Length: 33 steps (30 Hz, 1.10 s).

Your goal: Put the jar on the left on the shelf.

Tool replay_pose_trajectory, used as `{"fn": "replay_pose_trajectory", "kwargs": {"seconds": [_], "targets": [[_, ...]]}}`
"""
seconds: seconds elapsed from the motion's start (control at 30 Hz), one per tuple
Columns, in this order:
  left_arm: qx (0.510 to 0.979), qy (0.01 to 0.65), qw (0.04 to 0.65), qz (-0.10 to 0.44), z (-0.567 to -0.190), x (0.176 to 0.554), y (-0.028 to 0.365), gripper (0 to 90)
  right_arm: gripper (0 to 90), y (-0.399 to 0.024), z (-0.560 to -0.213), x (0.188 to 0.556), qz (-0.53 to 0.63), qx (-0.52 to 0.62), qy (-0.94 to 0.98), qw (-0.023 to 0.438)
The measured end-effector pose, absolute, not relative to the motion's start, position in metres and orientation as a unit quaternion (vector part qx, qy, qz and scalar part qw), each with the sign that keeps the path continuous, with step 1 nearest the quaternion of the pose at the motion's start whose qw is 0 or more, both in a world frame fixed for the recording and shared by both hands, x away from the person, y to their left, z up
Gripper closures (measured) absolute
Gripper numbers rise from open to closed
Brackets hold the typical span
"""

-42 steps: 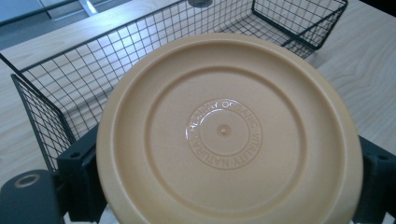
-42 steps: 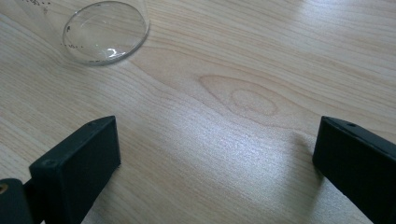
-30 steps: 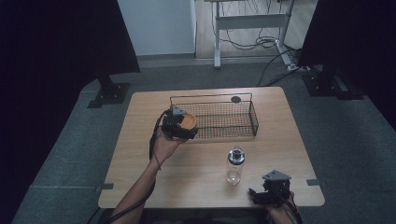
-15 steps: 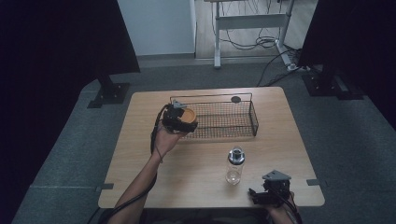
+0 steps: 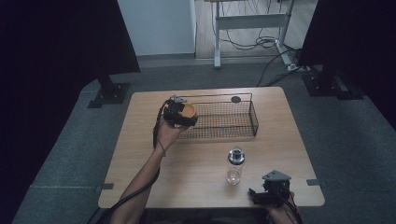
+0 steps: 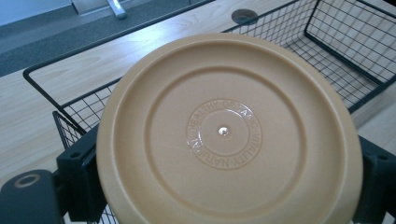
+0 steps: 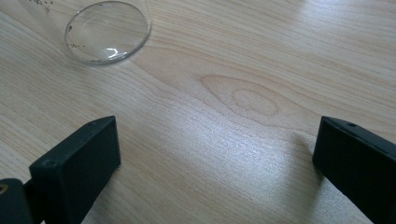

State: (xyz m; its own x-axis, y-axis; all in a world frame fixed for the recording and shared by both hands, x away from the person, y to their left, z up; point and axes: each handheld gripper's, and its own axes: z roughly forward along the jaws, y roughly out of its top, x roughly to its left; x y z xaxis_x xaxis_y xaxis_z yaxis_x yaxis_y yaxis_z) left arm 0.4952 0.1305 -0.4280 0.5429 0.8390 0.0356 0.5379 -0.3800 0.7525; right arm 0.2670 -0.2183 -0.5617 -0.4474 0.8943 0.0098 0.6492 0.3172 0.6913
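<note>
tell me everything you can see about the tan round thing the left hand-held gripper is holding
The tan disc looks like a moulded plastic lid or dish: round, smooth, with raised concentric rings and embossed lettering circling a small centre dot. The left hand-held gripper clamps it by its rim, one black jaw at either side. It is held in the air over the left end of the wire basket, flat face towards the camera.
</note>
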Motion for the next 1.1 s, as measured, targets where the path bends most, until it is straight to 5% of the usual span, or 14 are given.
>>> {"fn": "replay_pose_trajectory", "kwargs": {"seconds": [1.1], "targets": [[0.778, 0.481, 0.345, 0.211, -0.469, 0.539, 0.124, 9.8, 0.1, -0.219, -0.562, 0.266, 0.322, 0.487, 0.789, 0.191]]}}
